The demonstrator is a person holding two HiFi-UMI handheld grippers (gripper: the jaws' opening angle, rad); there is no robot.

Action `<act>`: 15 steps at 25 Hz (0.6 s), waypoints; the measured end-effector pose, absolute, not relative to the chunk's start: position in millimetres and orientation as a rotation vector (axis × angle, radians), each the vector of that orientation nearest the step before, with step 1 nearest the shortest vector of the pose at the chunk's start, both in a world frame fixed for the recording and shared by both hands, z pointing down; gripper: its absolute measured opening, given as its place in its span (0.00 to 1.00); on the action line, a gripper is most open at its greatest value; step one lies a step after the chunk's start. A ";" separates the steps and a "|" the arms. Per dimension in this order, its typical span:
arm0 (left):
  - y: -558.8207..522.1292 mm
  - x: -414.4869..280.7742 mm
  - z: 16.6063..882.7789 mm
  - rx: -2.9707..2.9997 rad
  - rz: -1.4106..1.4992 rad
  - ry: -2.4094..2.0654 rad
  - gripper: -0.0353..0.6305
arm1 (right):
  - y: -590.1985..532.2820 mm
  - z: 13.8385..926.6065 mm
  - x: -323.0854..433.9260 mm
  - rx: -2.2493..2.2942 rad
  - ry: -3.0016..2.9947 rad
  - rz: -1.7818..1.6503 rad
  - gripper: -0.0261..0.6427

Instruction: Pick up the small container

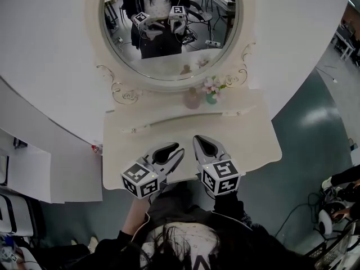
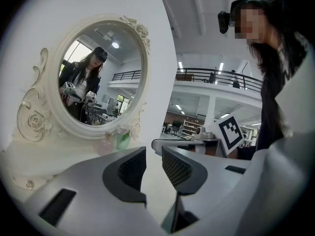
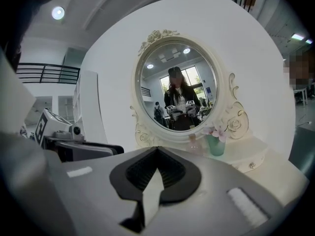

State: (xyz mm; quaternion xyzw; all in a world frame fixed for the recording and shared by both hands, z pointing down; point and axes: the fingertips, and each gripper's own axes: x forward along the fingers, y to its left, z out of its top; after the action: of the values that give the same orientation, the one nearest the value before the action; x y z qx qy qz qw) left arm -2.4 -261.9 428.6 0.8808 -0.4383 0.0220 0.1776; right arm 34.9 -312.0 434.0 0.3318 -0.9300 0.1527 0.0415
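- The left gripper (image 1: 178, 152) is hovering over the front edge of the table (image 1: 247, 134), its jaws sitting drawn in to a narrow slit and gripping nothing.
- The right gripper (image 1: 198, 140) is hovering just beside it, its jaws pressing together, also gripping nothing.
- The container (image 1: 192, 99), a pale pink bottle, is standing at the back of the table below the mirror (image 1: 169, 32). It is just beside a teal vase (image 1: 211, 98) and well apart from both grippers.
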 end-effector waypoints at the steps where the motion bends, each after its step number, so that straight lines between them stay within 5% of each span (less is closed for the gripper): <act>1: -266.9 -5.6 428.6 2.491 0.060 -1.240 0.19 | -317.6 434.8 32.0 1.016 -2.841 0.464 0.05; 15: -316.9 -42.1 441.9 2.535 0.114 -1.208 0.19 | -384.2 453.3 -2.0 1.048 -2.761 0.362 0.05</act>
State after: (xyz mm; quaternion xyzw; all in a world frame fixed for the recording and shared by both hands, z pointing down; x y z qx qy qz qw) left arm -42.1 -316.9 441.9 0.8897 -0.4240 0.0399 0.1647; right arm -2.0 -384.2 453.3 0.3509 -0.9248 0.1214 0.0830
